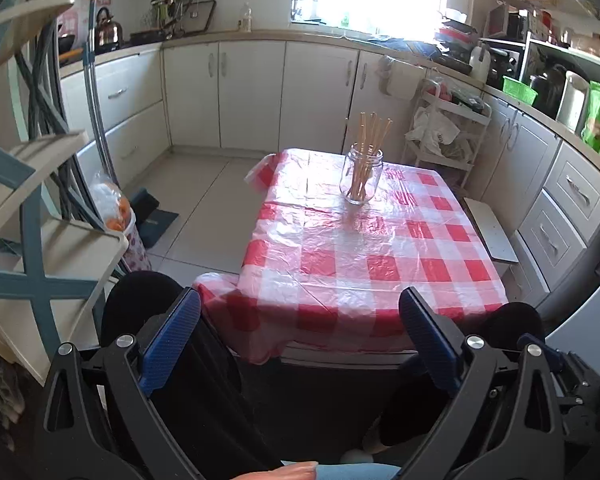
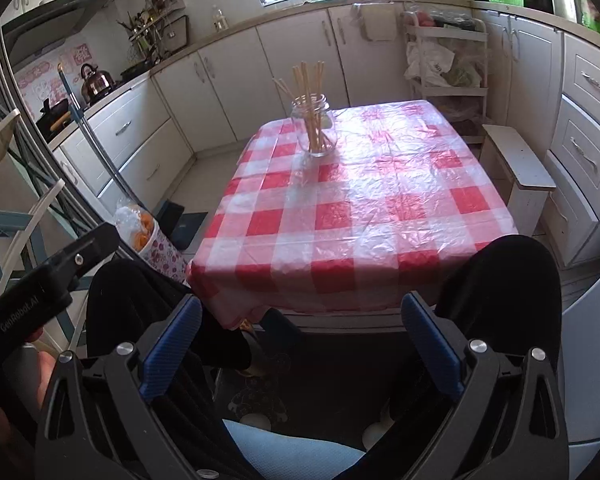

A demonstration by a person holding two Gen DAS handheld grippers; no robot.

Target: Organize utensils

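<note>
A clear glass jar (image 1: 361,179) (image 2: 315,131) stands upright on the far part of the table, with several wooden chopsticks (image 1: 373,130) (image 2: 309,84) standing in it. The table wears a red-and-white checked plastic cloth (image 1: 352,256) (image 2: 352,208). My left gripper (image 1: 300,312) hangs open in front of the table's near edge, well short of the jar, with nothing between its blue pads. My right gripper (image 2: 302,316) is also open and empty, back from the near edge. The left gripper's black body (image 2: 52,276) shows at the left of the right wrist view.
The person's dark-clad knees (image 2: 500,280) sit under the table's near edge. White cabinets line the far wall and right side. A white trolley (image 1: 448,136) and a small white bench (image 2: 516,168) stand right of the table. A shelf rack (image 1: 32,208) and a bin (image 2: 156,248) stand at left.
</note>
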